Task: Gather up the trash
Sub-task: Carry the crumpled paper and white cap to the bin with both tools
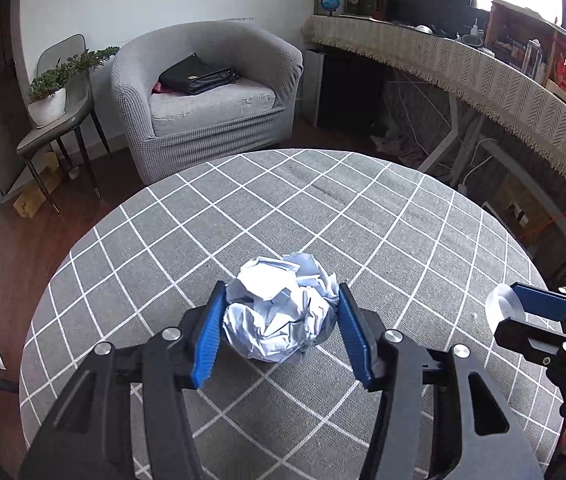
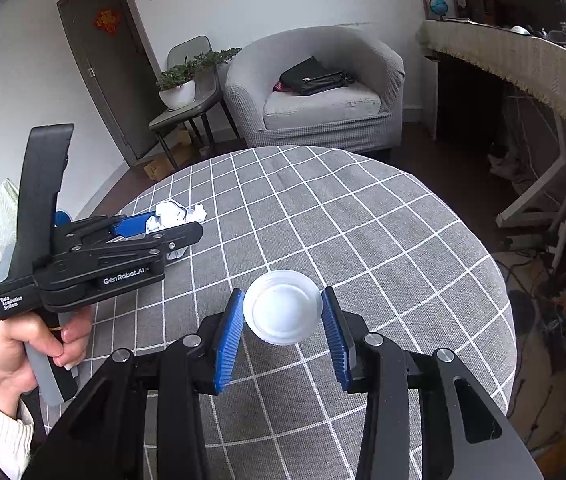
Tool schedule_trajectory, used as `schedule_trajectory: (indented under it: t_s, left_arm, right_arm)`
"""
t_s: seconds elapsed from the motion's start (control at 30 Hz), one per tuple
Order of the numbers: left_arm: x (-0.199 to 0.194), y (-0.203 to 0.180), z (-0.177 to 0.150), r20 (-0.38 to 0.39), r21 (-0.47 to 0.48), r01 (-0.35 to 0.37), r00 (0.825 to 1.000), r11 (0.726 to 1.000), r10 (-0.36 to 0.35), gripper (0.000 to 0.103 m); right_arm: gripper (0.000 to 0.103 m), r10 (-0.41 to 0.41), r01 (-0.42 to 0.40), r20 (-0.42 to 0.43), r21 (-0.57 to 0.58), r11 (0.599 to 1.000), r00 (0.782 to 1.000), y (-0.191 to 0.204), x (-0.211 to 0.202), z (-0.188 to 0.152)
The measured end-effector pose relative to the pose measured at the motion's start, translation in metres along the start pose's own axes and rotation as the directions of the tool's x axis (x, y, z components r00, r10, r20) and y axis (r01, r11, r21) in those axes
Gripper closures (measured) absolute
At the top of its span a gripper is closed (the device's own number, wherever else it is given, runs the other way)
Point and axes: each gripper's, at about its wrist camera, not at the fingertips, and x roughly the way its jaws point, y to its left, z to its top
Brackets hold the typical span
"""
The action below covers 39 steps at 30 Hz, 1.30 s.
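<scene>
A crumpled white paper ball point(image 1: 279, 312) lies on the round table's grey checked cloth point(image 1: 323, 208). My left gripper point(image 1: 281, 292) straddles it, and both blue pads point(image 1: 207, 336) press against its sides. From the right wrist view the same ball point(image 2: 171, 213) shows between the left gripper's point(image 2: 171, 224) fingers at the table's left. My right gripper point(image 2: 281, 300) is shut on a small round white plastic cup point(image 2: 281, 308), one blue pad on each side of its rim. In the left wrist view that cup point(image 1: 501, 304) and the right gripper point(image 1: 511, 316) appear at the right edge.
A person's hand point(image 2: 43, 344) holds the left gripper's handle. Beyond the table stand a grey armchair point(image 1: 203, 92) with a black bag point(image 1: 195, 74), a chair with a potted plant point(image 1: 49, 100), and a long desk with a fringed cloth point(image 1: 483, 68) on the right.
</scene>
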Motion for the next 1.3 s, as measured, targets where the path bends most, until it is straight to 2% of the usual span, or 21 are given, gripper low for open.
schedule_trajectory:
  t_s: [0.4,0.7,0.97,1.3]
  left_arm:
    - [-0.075,0.006,-0.025,0.066,0.0,-0.046,0.997,0.999,0.046,0.047]
    - [-0.11,0.034,-0.065,0.075,-0.07,-0.062,0.995,0.996,0.067,0.046]
    - [-0.153,0.077,-0.112,0.093,-0.174,-0.093,0.989,0.98,0.111,0.046]
    - [-0.184,0.137,-0.166,0.064,-0.279,-0.136,0.985,0.951,0.159,0.046]
  right_arm:
    - [0.063,0.06,-0.06,0.046,-0.01,0.998,0.997,0.04,-0.019,0.003]
    - [0.063,0.089,-0.088,0.04,-0.031,0.996,0.995,0.074,-0.014,-0.006]
    - [0.063,0.108,-0.106,0.018,-0.089,0.99,0.994,0.12,-0.003,-0.018]
    - [0.063,0.148,-0.147,-0.005,-0.155,0.977,0.989,0.184,0.01,-0.03]
